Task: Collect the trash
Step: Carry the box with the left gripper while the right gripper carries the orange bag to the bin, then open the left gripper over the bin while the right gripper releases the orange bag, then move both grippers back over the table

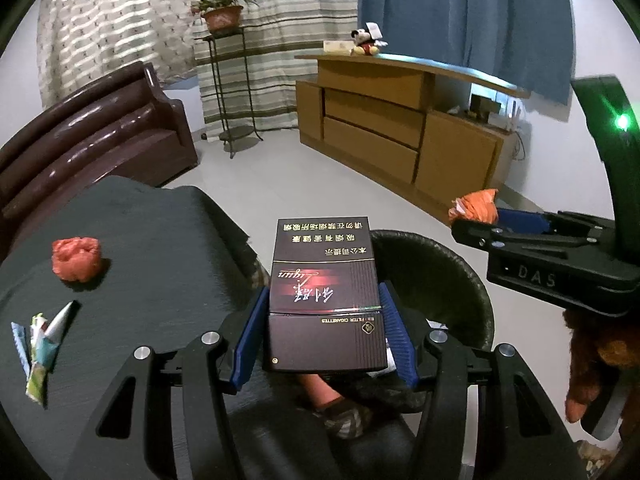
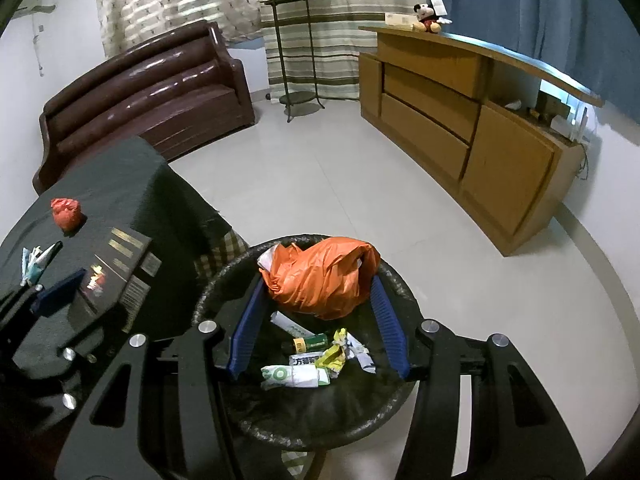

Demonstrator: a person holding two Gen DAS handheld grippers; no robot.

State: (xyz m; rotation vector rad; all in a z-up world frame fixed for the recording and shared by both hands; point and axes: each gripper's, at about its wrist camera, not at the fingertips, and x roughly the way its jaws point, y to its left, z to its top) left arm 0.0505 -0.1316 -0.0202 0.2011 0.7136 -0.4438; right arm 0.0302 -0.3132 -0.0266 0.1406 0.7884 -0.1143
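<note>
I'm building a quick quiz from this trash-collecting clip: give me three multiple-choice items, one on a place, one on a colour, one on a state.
1. Where is the orange plastic bag?
A. above the trash bin
B. on the sofa
C. on the cabinet

2. What colour is the crumpled wad on the table?
A. blue
B. red
C. white

3. What is the left gripper doing?
A. standing empty
B. clamping a cigarette box
C. holding a plant pot

Answers: 1 A, the right gripper holds the bag over the bin's litter. 2 B, it reads red in both views. 3 B, both blue pads press the box's sides.
</note>
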